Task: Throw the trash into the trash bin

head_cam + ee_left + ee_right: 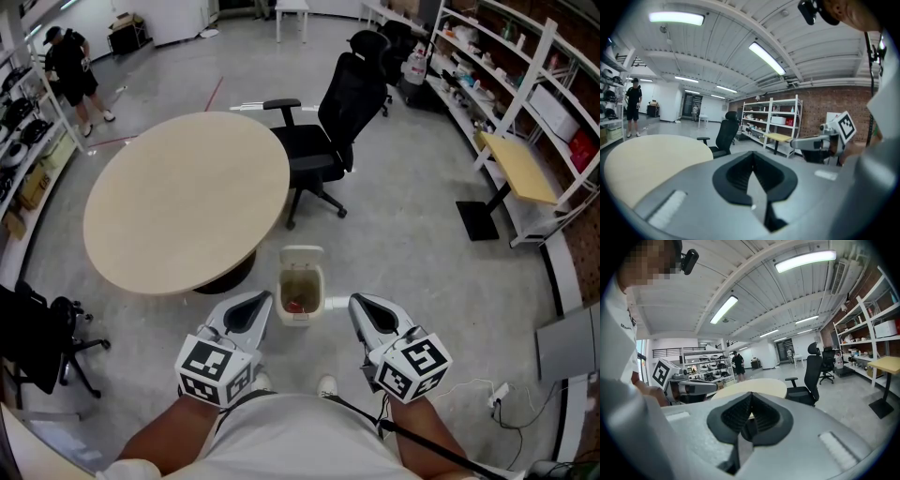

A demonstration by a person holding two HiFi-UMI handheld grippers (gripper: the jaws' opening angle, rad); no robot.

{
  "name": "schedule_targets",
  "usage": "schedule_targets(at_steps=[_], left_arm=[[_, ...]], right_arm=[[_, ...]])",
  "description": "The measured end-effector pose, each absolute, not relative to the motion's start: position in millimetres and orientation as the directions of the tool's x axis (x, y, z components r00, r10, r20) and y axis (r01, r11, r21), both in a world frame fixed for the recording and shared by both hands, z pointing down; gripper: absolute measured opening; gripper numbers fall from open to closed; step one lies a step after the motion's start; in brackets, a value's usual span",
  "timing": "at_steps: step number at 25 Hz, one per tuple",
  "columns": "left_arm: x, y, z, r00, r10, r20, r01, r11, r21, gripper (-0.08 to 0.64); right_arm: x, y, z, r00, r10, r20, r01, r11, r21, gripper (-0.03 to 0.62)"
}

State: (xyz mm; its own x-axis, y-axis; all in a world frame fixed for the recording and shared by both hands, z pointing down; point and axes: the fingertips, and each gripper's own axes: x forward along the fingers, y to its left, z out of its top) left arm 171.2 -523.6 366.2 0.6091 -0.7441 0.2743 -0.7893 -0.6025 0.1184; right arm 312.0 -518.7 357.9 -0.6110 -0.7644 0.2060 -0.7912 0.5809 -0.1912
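A small white trash bin (282,298) stands on the floor in front of the person's feet with its lid tipped back. A red piece of trash (295,305) lies inside it. My left gripper (255,303) hangs just left of the bin and my right gripper (360,306) just right of it, both above floor level and pointing forward. In the left gripper view the left gripper (751,159) has its jaws together with nothing between them. The right gripper (749,401) is likewise shut and empty. The bin is hidden in both gripper views.
A round beige table (187,202) stands ahead to the left, with a black office chair (323,141) behind it. Shelving (525,84) and a small yellow desk (520,169) line the right side. Another black chair (37,347) sits at lower left. A person (70,70) stands far back left.
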Motion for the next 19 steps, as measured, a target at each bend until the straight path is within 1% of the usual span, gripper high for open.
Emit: schedule_targets(at_steps=[19], left_arm=[[172.5, -525.6, 362.6, 0.617, -0.739, 0.269, -0.782, -0.614, 0.106, 0.008]], right_arm=[[313.7, -518.1, 359.7, -0.61, -0.759, 0.227, -0.792, 0.589, -0.162, 0.002]])
